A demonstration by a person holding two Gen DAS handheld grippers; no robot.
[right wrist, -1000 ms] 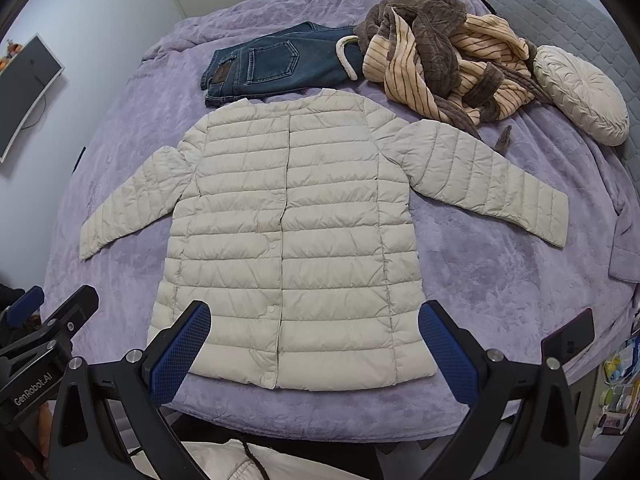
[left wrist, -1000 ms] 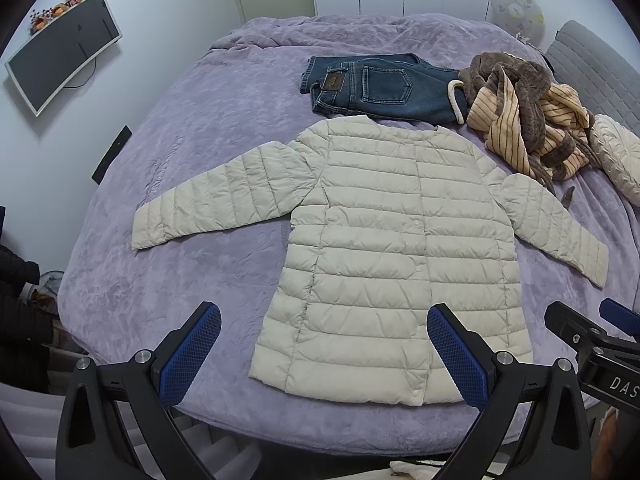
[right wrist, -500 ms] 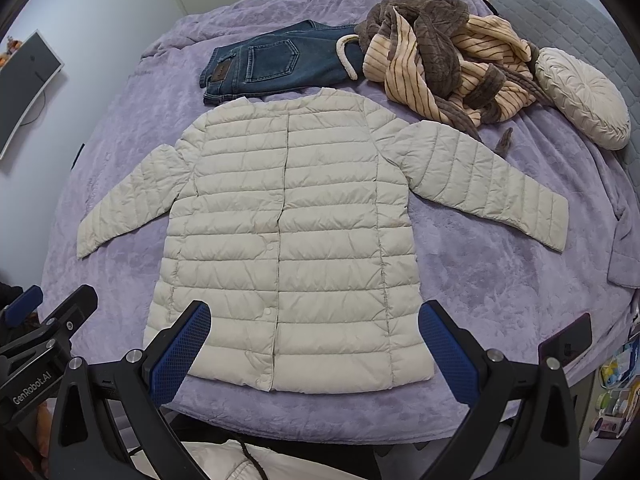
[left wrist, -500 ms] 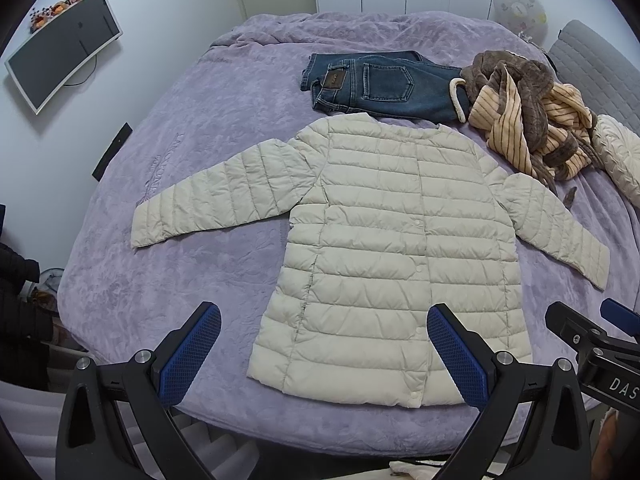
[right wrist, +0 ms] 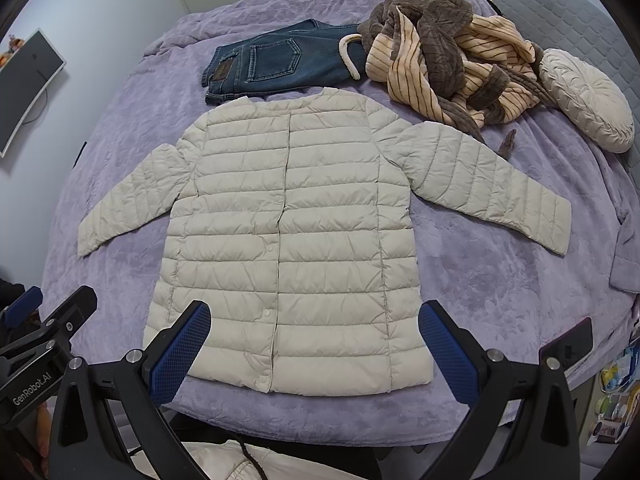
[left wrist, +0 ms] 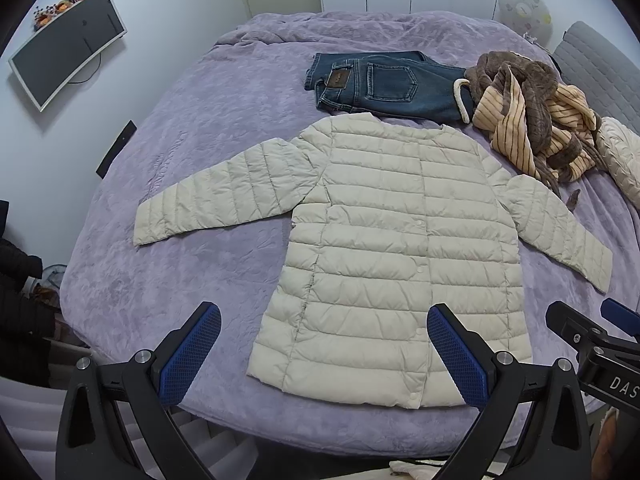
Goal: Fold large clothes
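A cream quilted puffer jacket lies flat and face up on the purple bed, both sleeves spread out to the sides; it also shows in the right wrist view. My left gripper is open and empty, held above the jacket's hem near the bed's front edge. My right gripper is open and empty, also above the hem. Each gripper shows at the edge of the other's view.
Folded blue jeans lie beyond the collar. A brown and striped robe is heaped at the back right, beside a round cream cushion. A monitor hangs on the left wall. A grey headboard stands on the right.
Both grippers have drifted slightly; the jacket sits a little lower and nearer in both views. Nothing was grasped or moved.
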